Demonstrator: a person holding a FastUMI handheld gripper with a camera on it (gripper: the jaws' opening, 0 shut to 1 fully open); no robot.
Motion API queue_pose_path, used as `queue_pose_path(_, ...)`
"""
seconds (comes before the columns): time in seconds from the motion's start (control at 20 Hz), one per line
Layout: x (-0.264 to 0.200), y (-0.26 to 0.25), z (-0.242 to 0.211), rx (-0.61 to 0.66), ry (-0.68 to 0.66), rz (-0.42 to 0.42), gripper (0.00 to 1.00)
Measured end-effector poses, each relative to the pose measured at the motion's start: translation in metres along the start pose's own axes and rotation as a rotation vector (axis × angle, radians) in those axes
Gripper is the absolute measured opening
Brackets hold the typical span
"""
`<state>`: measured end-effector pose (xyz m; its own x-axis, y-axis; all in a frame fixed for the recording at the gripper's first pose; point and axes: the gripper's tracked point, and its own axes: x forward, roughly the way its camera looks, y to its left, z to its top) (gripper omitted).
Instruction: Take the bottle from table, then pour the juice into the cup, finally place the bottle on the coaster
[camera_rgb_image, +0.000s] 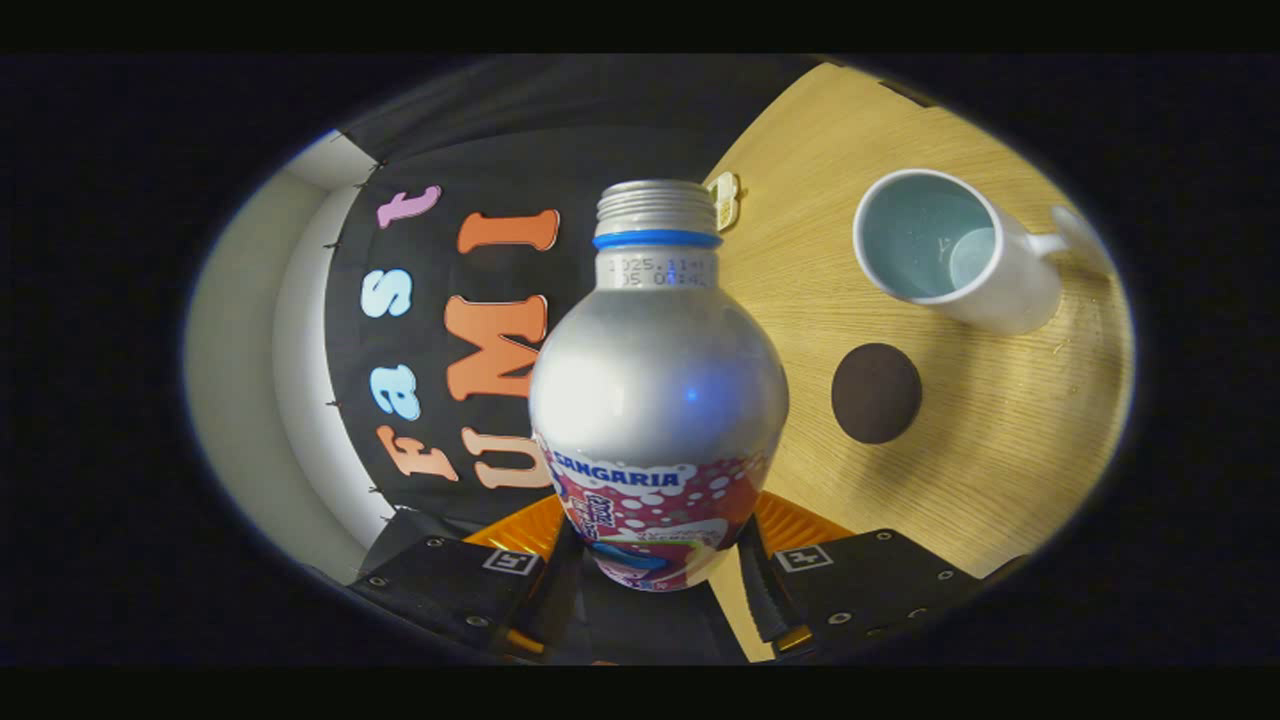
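While tilted with no cap: bottle (657, 400) is clamped between both fingers of gripper (655, 570).
Cup (945, 250): at 2 o'clock from bottle.
Coaster (876, 393): at 3 o'clock.
Risk: juice may spill beside cup if the tilt misses the rim.

The base of the silver metal bottle (658, 400) with the red printed label is hidden between the fingers of the hand-held gripper (655, 570), whose rear parts are cut off at the picture's edge. The bottle covers part of a small cream object (727, 197) on the wooden counter (960, 470), too small to identify. The white ceramic cup's (950, 250) handle is blurred.
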<state>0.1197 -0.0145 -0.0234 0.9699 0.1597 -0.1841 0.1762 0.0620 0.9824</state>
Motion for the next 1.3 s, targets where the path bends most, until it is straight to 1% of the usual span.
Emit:
queue_pose_path(0.3, 0.006, 0.008, 0.000, 0.067, 0.009, -0.004, 0.71)
queue_pose_path(0.6, 0.011, 0.003, 0.008, 0.125, 0.011, -0.034, 0.70)
queue_pose_path(0.75, 0.011, 0.006, 0.010, 0.172, 0.013, -0.024, 0.70)
queue_pose_path(1.3, 0.007, 0.012, 0.010, 0.288, 0.015, -0.029, 0.71)
